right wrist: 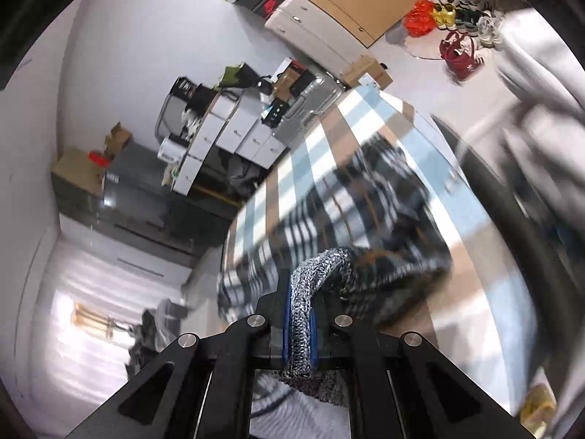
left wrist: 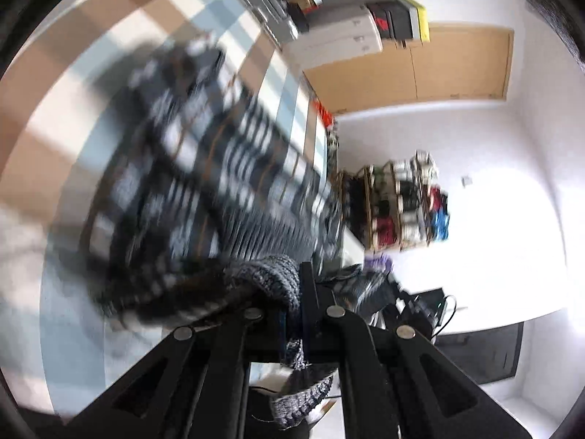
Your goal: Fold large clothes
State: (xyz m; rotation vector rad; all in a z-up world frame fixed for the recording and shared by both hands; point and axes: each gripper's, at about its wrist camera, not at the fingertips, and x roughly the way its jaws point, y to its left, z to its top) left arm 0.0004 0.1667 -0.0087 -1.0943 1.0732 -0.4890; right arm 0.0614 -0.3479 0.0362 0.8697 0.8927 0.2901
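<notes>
A large knitted garment (left wrist: pixel 197 183) with a black, grey and white check pattern hangs stretched between both grippers over a table with a brown, blue and white checked cloth (left wrist: pixel 73 84). My left gripper (left wrist: pixel 292 314) is shut on a ribbed grey edge of the garment. My right gripper (right wrist: pixel 301 314) is shut on another ribbed grey edge, and the garment (right wrist: pixel 351 212) spreads away from it over the checked tablecloth (right wrist: pixel 329 128). Both views are tilted and blurred by motion.
A rack of folded clothes (left wrist: pixel 398 205) stands beyond the table. White drawers and boxes (right wrist: pixel 234 131) sit against the wall. Red bags and shoes (right wrist: pixel 449 29) lie on the floor. A person's grey sleeve (right wrist: pixel 541 84) is at the right.
</notes>
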